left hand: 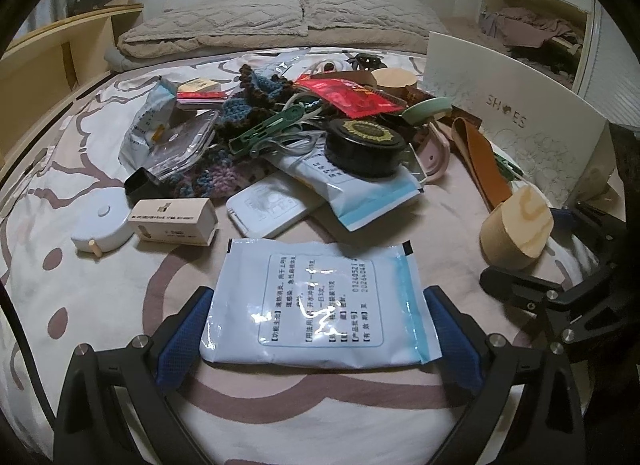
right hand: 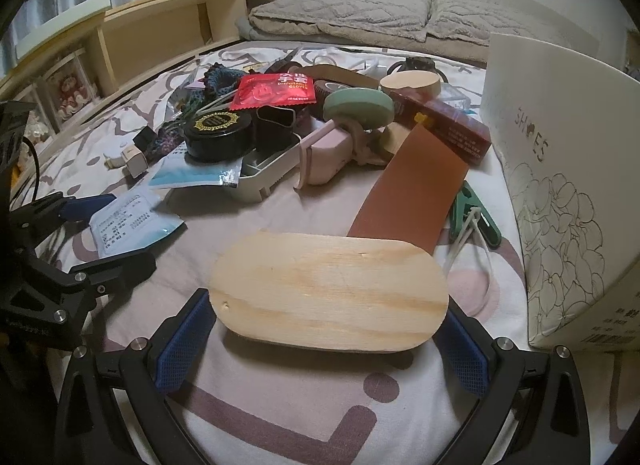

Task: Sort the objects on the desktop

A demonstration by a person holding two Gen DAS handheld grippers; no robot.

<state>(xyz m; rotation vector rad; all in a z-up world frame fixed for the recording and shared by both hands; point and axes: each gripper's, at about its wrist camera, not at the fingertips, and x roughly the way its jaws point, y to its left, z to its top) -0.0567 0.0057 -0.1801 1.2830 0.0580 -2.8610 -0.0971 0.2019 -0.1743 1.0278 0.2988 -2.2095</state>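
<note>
In the left wrist view a white and blue medicine sachet (left hand: 320,301) lies flat between the blue pads (left hand: 182,333) of my left gripper (left hand: 319,293), which is shut on its two short edges just above the patterned bedsheet (left hand: 80,145). The right wrist view shows that same sachet (right hand: 132,221) in the left gripper (right hand: 128,229) at the left. My right gripper (right hand: 327,301) is shut on an oval wooden block (right hand: 328,297), its pads pressing on both rounded ends. From the left wrist view, the block (left hand: 516,233) and right gripper (left hand: 526,249) sit at the right.
A cluttered pile fills the middle of the bed: black round tin (left hand: 364,145), red glove packet (right hand: 276,91), crochet piece (left hand: 248,101), green peg (left hand: 272,125), brown leather strip (right hand: 412,193), white tape measure (left hand: 102,225). A white shoe box (right hand: 560,185) stands at the right, a wooden shelf (right hand: 160,33) at the left.
</note>
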